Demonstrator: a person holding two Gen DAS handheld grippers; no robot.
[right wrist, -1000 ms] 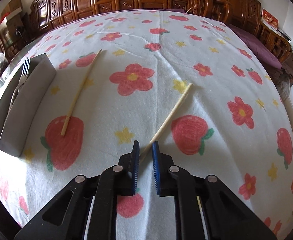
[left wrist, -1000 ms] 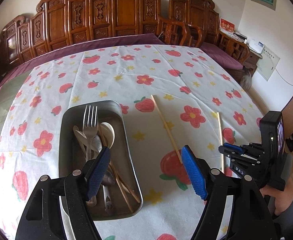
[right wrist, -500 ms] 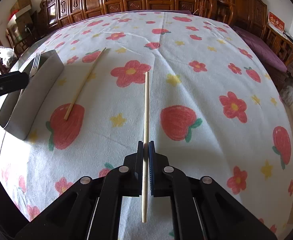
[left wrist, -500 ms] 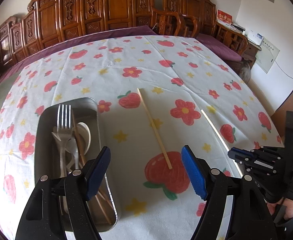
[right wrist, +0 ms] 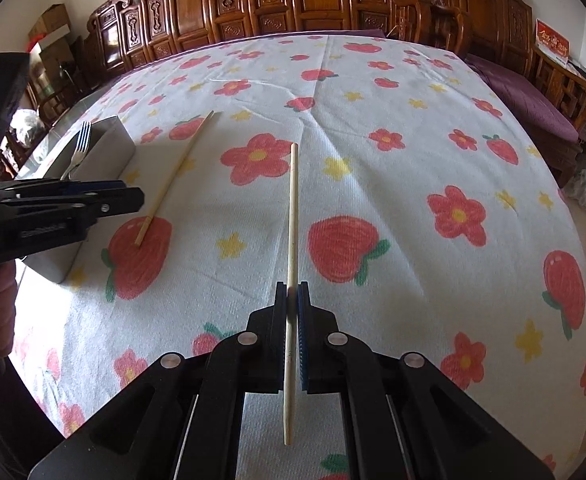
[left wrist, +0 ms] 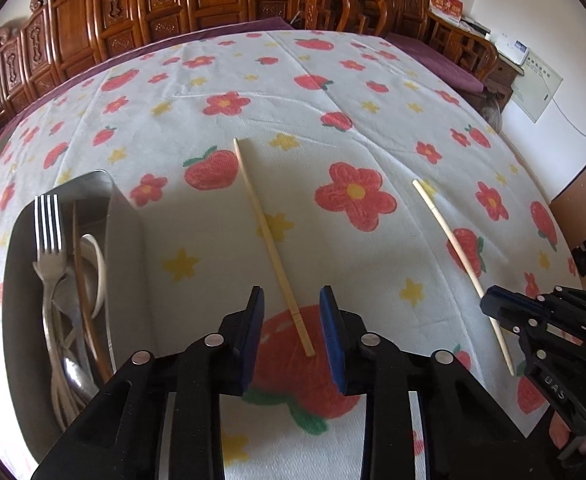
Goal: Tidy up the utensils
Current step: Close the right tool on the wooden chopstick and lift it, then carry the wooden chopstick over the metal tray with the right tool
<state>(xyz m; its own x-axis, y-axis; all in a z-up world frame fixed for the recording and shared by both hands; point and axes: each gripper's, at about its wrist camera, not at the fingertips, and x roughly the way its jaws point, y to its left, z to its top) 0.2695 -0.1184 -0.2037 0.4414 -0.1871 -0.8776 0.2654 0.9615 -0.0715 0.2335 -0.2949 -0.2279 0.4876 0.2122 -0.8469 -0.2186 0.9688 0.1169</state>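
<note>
Carved wooden chairs (left wrist: 221, 4) line the far side of the room, and my counter (left wrist: 373, 80) wears a white cloth printed with strawberries and red flowers.

On the near left of that cloth I see the metal tray (left wrist: 125, 240), holding a fork (left wrist: 49, 236), spoons (left wrist: 89, 264) and dark chopsticks (left wrist: 83, 280) laid lengthwise.

My left tool (left wrist: 291, 328) hangs low over the cloth with its blue pads apart; its jaws have just been closing, and the near end of the first pale chopstick (left wrist: 269, 240) lies between them without either pad touching it that I can see. That chopstick rests flat on the cloth just right of the tray, its near tip over a big strawberry print, its far end pointing away toward the chairs.

My right tool (right wrist: 292, 320) is clamped on the second pale chopstick (right wrist: 292, 208). The pads pinch it nearer its near end, so a short piece sticks back toward me and the long part reaches out over the cloth, clear of it. In the left view this chopstick (left wrist: 453, 252) shows at the right, well apart from the first.
</note>
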